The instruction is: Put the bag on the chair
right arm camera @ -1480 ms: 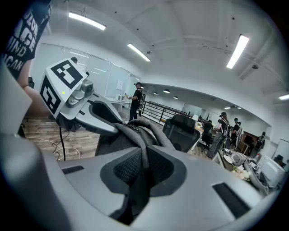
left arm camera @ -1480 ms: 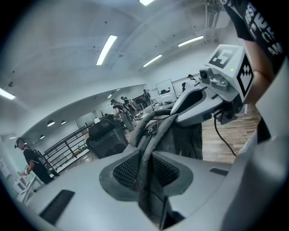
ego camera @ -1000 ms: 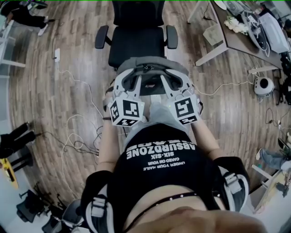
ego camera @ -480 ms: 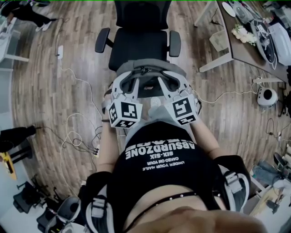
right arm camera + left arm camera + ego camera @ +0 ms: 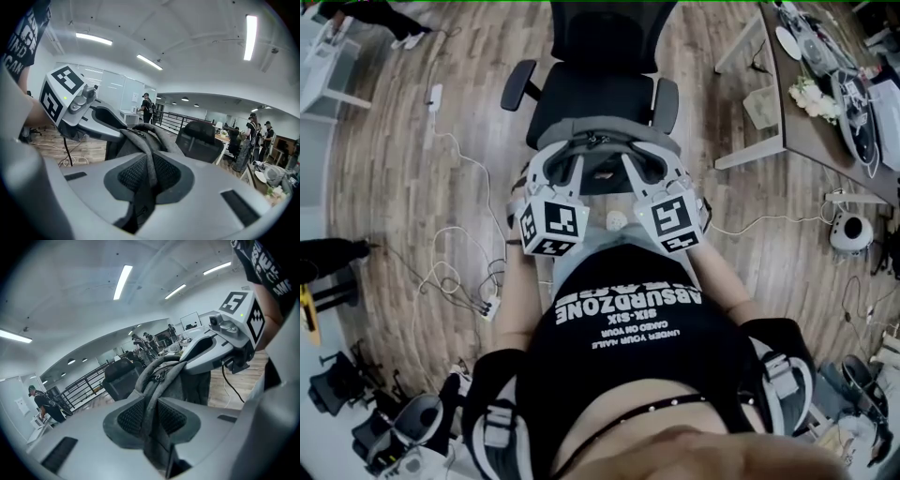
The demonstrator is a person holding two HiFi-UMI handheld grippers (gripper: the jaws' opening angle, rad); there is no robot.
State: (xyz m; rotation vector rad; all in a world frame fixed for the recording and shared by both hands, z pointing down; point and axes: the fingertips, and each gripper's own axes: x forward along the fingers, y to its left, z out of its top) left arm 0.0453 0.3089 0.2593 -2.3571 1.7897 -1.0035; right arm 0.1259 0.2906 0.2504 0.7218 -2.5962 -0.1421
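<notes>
A grey fabric bag (image 5: 605, 141) hangs between both grippers, just in front of the seat of a black office chair (image 5: 595, 94) with armrests. My left gripper (image 5: 549, 167) is shut on a strap of the bag (image 5: 161, 380), the grey webbing pinched between its pads (image 5: 132, 416). My right gripper (image 5: 659, 167) is shut on another strap of the bag (image 5: 140, 138), squeezed between its pads (image 5: 166, 173). In the left gripper view the chair (image 5: 119, 376) stands behind the bag. The right gripper view shows the chair (image 5: 201, 138) just beyond it. Most of the bag's body is hidden.
A desk (image 5: 802, 131) with several things on it stands at the right of the chair. White cables (image 5: 455, 281) and a power strip (image 5: 433, 95) lie on the wooden floor at the left. A white round device (image 5: 848, 234) sits at the right. People stand in the background.
The head view has shifted a little, so the chair and the floor cables sit differently in it. Both grippers keep the same hold on the bag in front of the seat.
</notes>
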